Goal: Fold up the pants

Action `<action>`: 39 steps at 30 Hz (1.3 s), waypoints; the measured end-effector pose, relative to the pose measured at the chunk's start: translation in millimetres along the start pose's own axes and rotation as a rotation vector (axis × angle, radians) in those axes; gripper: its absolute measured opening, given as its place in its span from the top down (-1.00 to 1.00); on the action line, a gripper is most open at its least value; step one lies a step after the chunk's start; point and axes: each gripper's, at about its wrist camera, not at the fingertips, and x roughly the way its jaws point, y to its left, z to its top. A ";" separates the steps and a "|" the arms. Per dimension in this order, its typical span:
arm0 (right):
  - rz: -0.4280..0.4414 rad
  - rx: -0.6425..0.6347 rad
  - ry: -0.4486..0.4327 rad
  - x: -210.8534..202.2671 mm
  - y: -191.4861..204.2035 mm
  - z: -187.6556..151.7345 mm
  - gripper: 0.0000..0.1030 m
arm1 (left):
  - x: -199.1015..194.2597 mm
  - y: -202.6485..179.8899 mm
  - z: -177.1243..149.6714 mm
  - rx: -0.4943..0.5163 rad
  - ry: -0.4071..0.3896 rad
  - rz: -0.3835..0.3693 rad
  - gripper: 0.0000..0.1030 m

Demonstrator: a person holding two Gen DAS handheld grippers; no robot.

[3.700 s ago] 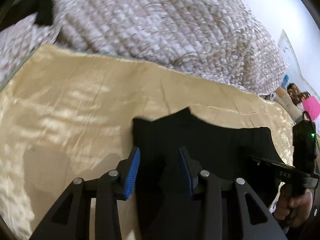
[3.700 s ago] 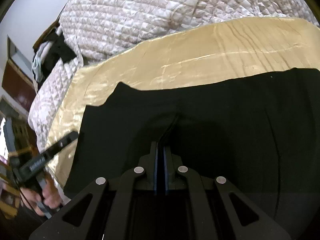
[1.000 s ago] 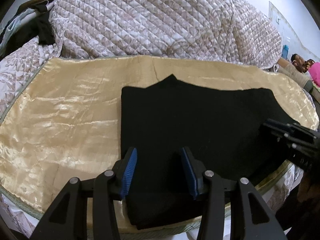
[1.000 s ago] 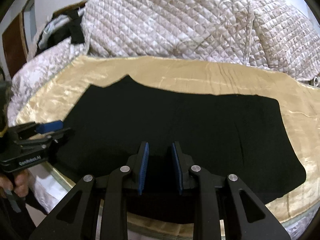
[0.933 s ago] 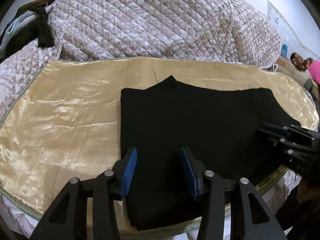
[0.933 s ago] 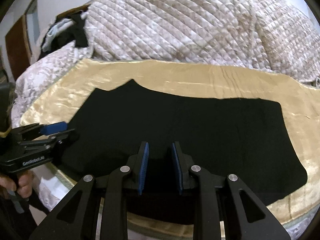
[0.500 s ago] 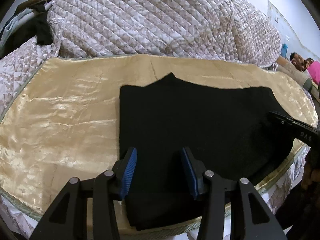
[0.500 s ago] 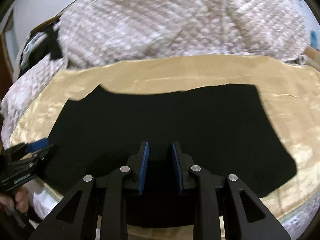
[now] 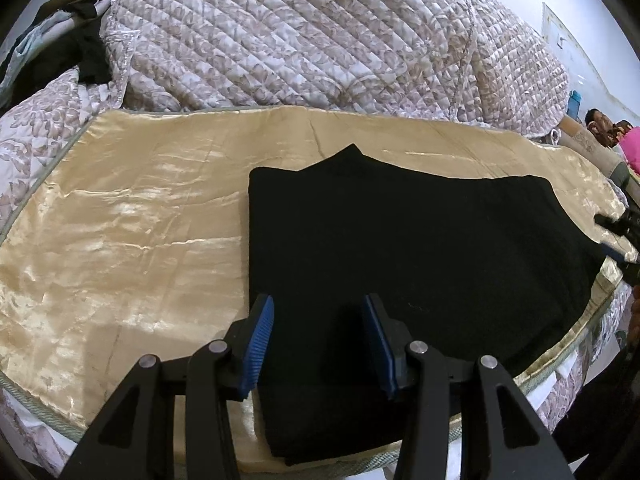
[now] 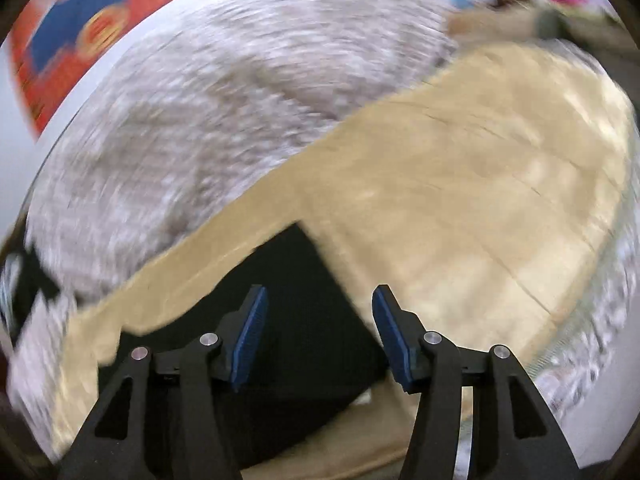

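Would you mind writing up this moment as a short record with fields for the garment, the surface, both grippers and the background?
garment: black pants, folded, lying flat
surface: gold satin sheet under the pants
left gripper: open, above the near edge of the pants, holding nothing
right gripper: open, empty, over a corner of the pants; view motion-blurred
background: quilted blanket heaped behind the sheet

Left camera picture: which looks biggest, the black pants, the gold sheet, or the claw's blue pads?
1. Gold sheet: it spreads widest, past the pants on both sides.
2. Black pants: lying folded on the sheet.
3. Blue pads of the left claw: smallest, even though they're nearest the camera.
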 end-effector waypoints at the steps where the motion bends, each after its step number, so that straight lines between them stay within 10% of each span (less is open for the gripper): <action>1: 0.005 0.052 0.041 5.6 -8.8 -1.8 -0.06 | -0.1 -0.4 -0.1 0.001 0.000 0.001 0.05; 9: 0.136 0.161 0.199 10.1 -12.5 -37.4 -0.07 | 0.5 -2.2 -0.7 0.003 0.002 0.003 0.05; 18: 0.146 0.111 0.133 25.6 2.1 -15.5 -0.04 | 0.9 -2.4 -0.7 -0.002 0.008 -0.003 0.05; 20: 0.136 0.085 0.141 30.4 7.0 -14.6 0.29 | 1.4 -2.9 -0.1 -0.002 0.011 0.001 0.05; 28: 0.145 0.031 0.182 36.4 20.2 -11.9 0.50 | -3.4 1.4 2.3 -0.021 0.015 0.016 0.05; 39: 0.324 -0.193 0.145 -9.4 115.7 -10.2 0.56 | -4.3 31.9 6.6 -0.096 0.045 0.075 0.05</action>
